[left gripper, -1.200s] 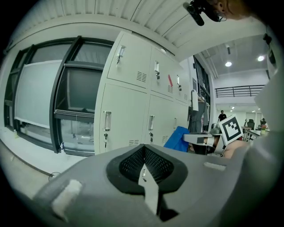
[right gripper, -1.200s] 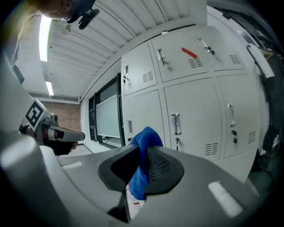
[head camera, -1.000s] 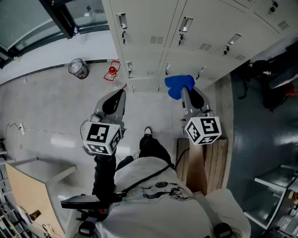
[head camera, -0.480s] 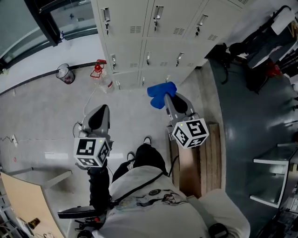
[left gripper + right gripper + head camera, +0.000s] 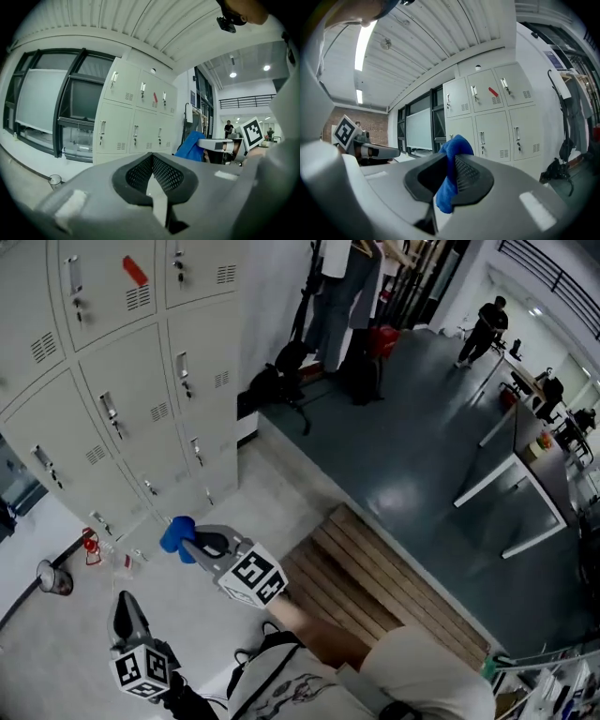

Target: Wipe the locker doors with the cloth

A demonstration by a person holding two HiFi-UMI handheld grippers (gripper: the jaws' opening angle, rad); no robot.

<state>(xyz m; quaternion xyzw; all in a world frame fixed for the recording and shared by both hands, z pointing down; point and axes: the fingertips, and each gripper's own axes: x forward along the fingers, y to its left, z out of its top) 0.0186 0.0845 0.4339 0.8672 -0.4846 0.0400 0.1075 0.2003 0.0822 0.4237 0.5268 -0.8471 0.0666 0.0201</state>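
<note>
Pale grey locker doors [image 5: 141, 381] fill the head view's upper left, each with a handle and vent slots. The blue cloth [image 5: 175, 534] is bunched in my right gripper [image 5: 192, 542], which points at the lowest lockers from a short way off. In the right gripper view the cloth [image 5: 454, 152] sticks out between the shut jaws of the right gripper [image 5: 451, 161], with the lockers [image 5: 497, 117] ahead. My left gripper [image 5: 120, 604] hangs lower left, away from the doors. The left gripper [image 5: 152, 160] is shut with nothing in it, facing the lockers [image 5: 136, 117] and the cloth [image 5: 191, 146].
A slatted wooden platform [image 5: 375, 587] lies on the floor to my right. A red object [image 5: 91, 545] and a wire bin [image 5: 53, 577] stand by the lockers' left end. Dark bags [image 5: 281, 381] sit past the lockers. A desk [image 5: 516, 493] and distant people [image 5: 486, 324] are at far right.
The head view has swung round, so the lockers now stand at upper left and the room opens to the right. Both grippers sit lower left in view. The right still holds the cloth.
</note>
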